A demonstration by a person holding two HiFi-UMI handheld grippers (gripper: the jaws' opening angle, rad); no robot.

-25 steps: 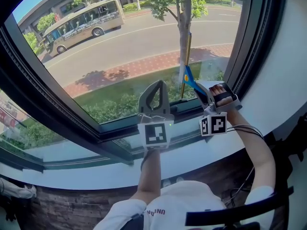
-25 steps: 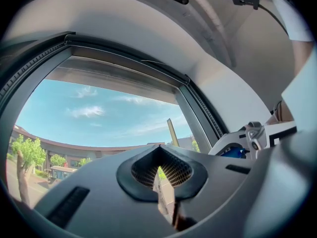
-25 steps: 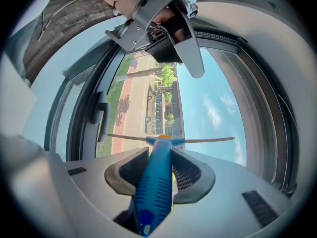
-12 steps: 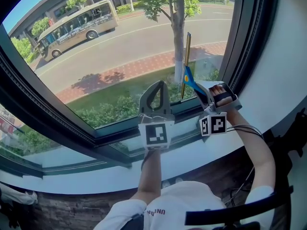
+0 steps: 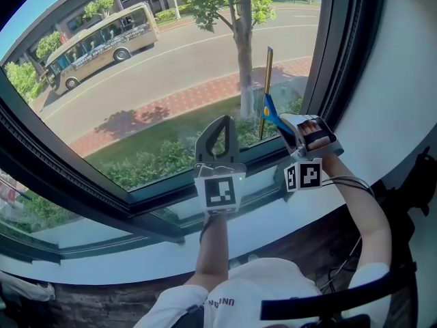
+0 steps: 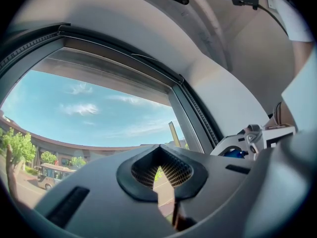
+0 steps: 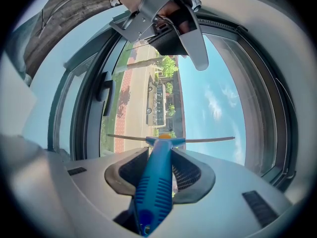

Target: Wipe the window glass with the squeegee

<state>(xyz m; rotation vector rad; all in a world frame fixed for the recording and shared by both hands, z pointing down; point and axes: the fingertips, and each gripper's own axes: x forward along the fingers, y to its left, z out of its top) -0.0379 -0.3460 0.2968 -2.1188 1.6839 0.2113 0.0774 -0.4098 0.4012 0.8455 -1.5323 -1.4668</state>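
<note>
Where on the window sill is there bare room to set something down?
The sill lies bare to the left of the left gripper. It is crowded toward the right corner, where the right gripper holds the squeegee.

Strong daylight through window glass; hard tree shadows on far pavement. Window frame dark. Fisheye bending, black corners in gripper views; nearest parts soft.

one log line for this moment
right gripper: shut on squeegee | blade upright by window glass | left gripper: shut, empty
</note>
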